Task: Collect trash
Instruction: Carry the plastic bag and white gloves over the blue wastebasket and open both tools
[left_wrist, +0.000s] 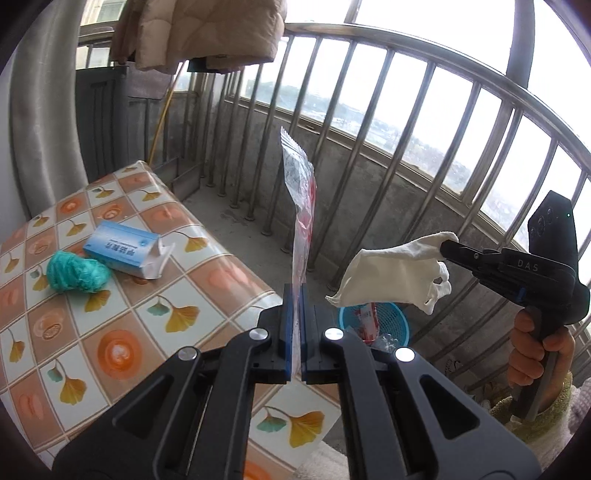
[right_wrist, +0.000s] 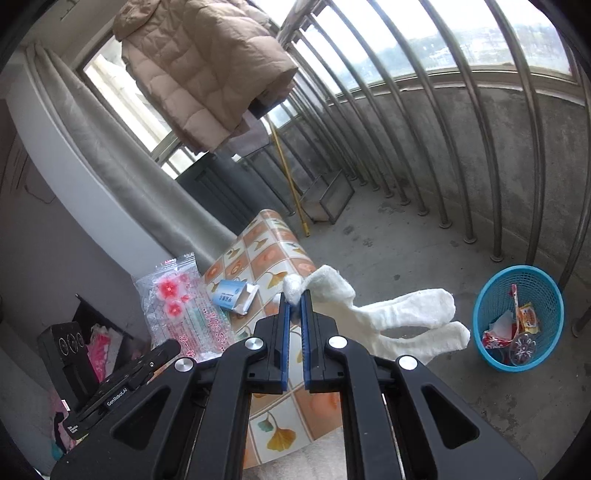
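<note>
Left gripper (left_wrist: 295, 332): jaws clamped on the bottom edge of a clear plastic wrapper (left_wrist: 301, 206), which stands straight up out of the pads, long axis vertical, red print showing. Right gripper (right_wrist: 294, 321): jaws clamped on one corner of a white crumpled tissue (right_wrist: 384, 317); the rest trails off the tips toward the right, long axis roughly level.

Both loads are in the air, off the table (left_wrist: 122, 325).

Key relation: the blue basket (right_wrist: 519, 317) sits on the concrete floor, low and to the right of the right gripper, just beside the railing (right_wrist: 465, 155), already holding wrappers. In the left view it lies just past the left fingertips, half hidden behind them. Judging from this, the right hand is nearer the basket, so the tissue likely drops first.

Not yet collected, on the table: blue-and-white carton (left_wrist: 125, 254), torn open, and a teal wad (left_wrist: 75, 273) just beside it.
</note>
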